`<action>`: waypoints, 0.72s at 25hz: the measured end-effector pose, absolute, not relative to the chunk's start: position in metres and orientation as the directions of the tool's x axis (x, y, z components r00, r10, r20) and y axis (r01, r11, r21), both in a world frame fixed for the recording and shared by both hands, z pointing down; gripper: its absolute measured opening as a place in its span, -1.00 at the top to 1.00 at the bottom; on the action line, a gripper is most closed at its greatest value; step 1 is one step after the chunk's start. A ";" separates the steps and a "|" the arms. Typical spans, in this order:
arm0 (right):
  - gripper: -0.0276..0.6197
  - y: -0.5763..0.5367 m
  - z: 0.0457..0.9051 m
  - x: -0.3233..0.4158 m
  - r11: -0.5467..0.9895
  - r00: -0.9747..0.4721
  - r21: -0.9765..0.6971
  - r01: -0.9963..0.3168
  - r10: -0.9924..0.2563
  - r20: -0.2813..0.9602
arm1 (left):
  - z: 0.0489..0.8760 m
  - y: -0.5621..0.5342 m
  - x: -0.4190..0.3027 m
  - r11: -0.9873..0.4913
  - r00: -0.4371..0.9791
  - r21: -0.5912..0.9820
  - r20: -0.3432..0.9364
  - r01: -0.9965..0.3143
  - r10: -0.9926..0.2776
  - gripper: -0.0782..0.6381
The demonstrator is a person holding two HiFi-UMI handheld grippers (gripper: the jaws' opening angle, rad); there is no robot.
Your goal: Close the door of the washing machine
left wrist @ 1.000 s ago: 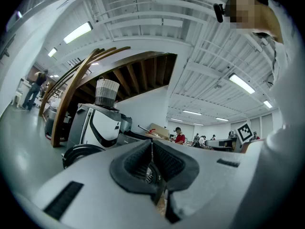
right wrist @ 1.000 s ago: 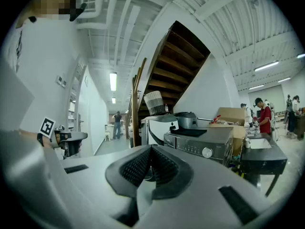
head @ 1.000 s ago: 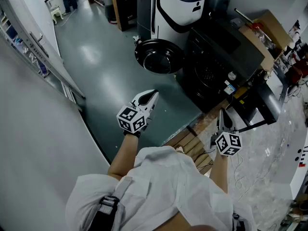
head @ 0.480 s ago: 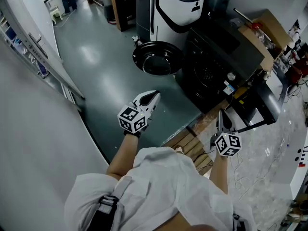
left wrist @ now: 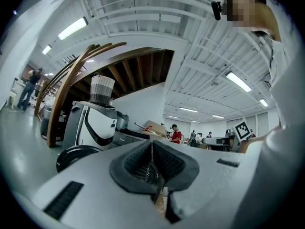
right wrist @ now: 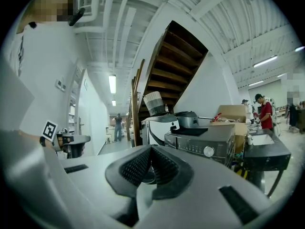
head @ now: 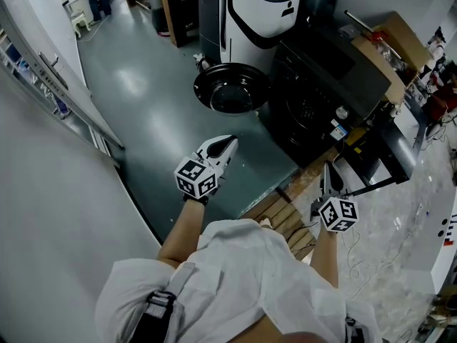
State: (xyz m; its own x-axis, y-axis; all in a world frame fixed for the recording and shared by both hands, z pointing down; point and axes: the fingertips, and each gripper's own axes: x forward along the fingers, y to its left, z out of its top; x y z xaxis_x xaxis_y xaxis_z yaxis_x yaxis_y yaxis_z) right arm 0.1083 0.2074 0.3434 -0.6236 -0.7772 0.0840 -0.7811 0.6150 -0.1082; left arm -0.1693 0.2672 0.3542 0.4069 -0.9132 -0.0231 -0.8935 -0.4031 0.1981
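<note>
washing machine [head: 318, 95] door [head: 232, 88] hanging open, left tool [head: 227, 146] pressed together, apart from door, right tool [head: 329, 174] pressed together, both empty, both level

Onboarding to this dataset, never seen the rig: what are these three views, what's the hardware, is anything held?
No robot here: a person holds a two-jaw gripper in each hand. The head view comes from a camera on the person's head, looking down at the left gripper and right gripper. The two gripper views each look along that gripper's own jaws. Both pairs of jaws are shut on nothing. Ahead stands a dark washing machine, its round door swung open.
</note>
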 end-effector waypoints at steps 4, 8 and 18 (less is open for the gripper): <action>0.83 0.206 0.347 0.103 0.607 -0.617 -0.115 -0.786 -0.781 0.096 | 0.355 0.268 -0.177 -0.390 0.395 0.211 -0.022 -0.896 -0.919 0.73; 0.83 0.200 0.354 0.099 0.602 -0.612 -0.111 -0.791 -0.782 0.119 | 0.360 0.265 -0.183 -0.378 0.383 0.215 -0.016 -0.901 -0.923 0.73; 0.83 0.166 0.371 0.091 0.628 -0.637 -0.109 -0.771 -0.756 0.148 | 0.384 0.244 -0.183 -0.360 0.374 0.245 0.012 -0.900 -0.927 0.73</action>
